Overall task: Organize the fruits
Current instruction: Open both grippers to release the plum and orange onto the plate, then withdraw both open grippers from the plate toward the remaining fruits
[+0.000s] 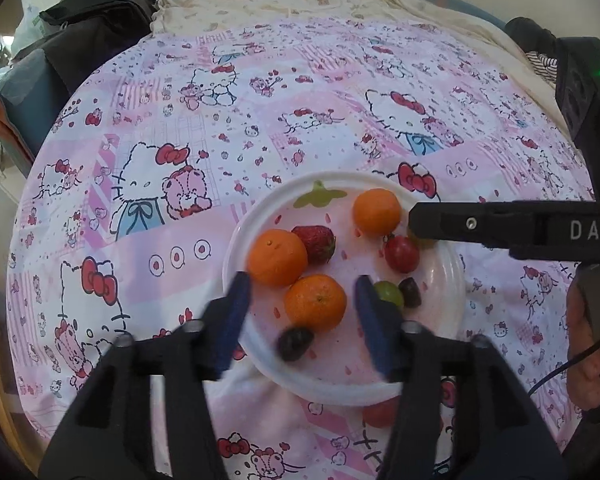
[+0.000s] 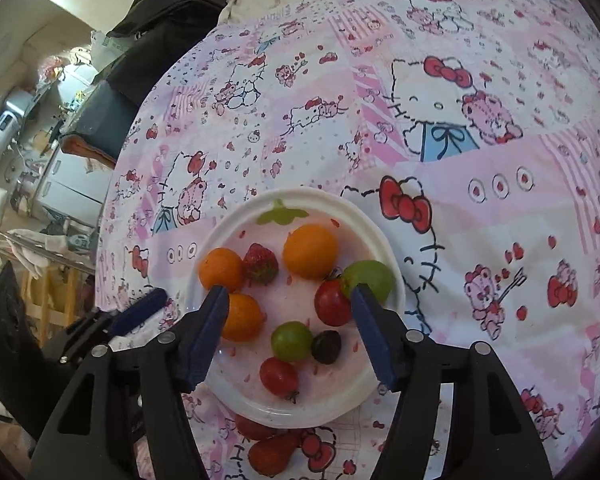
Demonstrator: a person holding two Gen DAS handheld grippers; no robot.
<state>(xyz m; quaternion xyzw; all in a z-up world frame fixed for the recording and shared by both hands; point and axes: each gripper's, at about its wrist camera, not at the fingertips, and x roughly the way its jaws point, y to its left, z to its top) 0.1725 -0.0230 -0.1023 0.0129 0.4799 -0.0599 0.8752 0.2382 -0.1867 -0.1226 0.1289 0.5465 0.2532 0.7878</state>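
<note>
A white plate [image 1: 448,292] [image 2: 380,236] with a pink strawberry print lies on the patterned cloth and holds fruit. In the left wrist view it carries three oranges [image 1: 316,302], a strawberry [image 1: 316,242], a red tomato [image 1: 401,254], a green grape [image 1: 389,294] and dark grapes [image 1: 295,343]. My left gripper [image 1: 300,296] is open, its fingers either side of the nearest orange. My right gripper [image 2: 288,308] is open above the plate's near part, over a green grape [image 2: 291,341], a dark grape [image 2: 326,346] and tomatoes [image 2: 279,376]. A larger green fruit [image 2: 370,280] sits at the plate's right rim.
Red fruits, strawberry-like, lie on the cloth [image 2: 500,200] just in front of the plate [image 2: 270,454]. The right gripper's body crosses the left wrist view [image 1: 500,226]. Dark clothing [image 1: 88,24] and clutter lie beyond the table's far left edge.
</note>
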